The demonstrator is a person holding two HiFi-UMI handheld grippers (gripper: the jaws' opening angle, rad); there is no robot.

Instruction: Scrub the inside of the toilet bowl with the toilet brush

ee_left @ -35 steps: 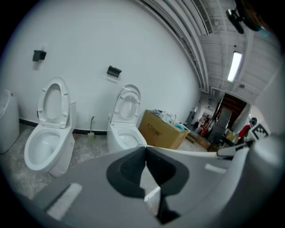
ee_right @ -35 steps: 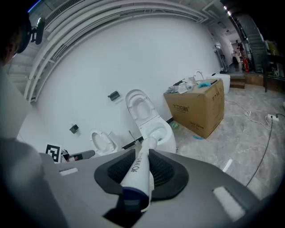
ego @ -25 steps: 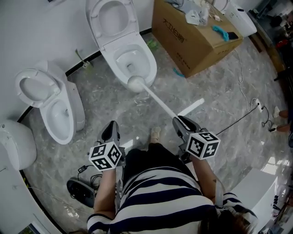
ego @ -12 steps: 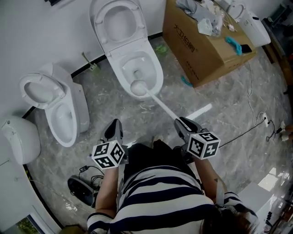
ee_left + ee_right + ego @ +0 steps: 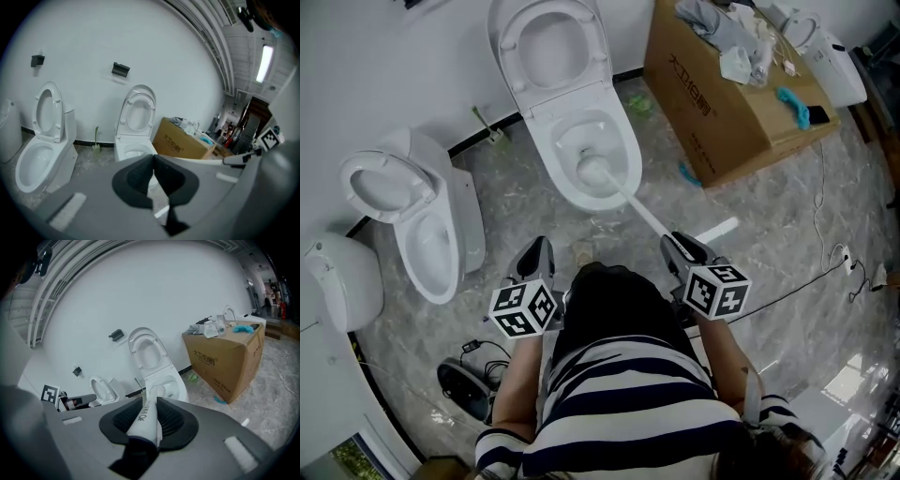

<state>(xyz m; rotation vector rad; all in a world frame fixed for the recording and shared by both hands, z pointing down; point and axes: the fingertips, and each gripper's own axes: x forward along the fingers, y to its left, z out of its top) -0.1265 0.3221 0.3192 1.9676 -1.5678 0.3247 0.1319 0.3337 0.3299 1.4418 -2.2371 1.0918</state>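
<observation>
A white toilet [image 5: 619,131] with its lid raised stands in the middle of the head view. My right gripper [image 5: 677,246] is shut on the white handle of the toilet brush [image 5: 639,206]. The round brush head [image 5: 592,170] sits inside the bowl near its front. In the right gripper view the handle [image 5: 147,417] runs between the jaws toward the toilet [image 5: 161,387]. My left gripper [image 5: 537,255] hangs shut and holds nothing, left of the handle and in front of the bowl. The left gripper [image 5: 153,161] looks at the same toilet [image 5: 133,150].
A second white toilet [image 5: 427,234] with raised lid stands at the left, with another fixture [image 5: 333,281] beyond it. A large cardboard box [image 5: 727,103] with loose items on top sits right of the bowl. Cables [image 5: 825,253] trail over the marble floor. A dark device [image 5: 464,389] lies by my left side.
The brush head has gone from the front rim to inside the bowl. Both grippers and the view have shifted forward toward the toilet.
</observation>
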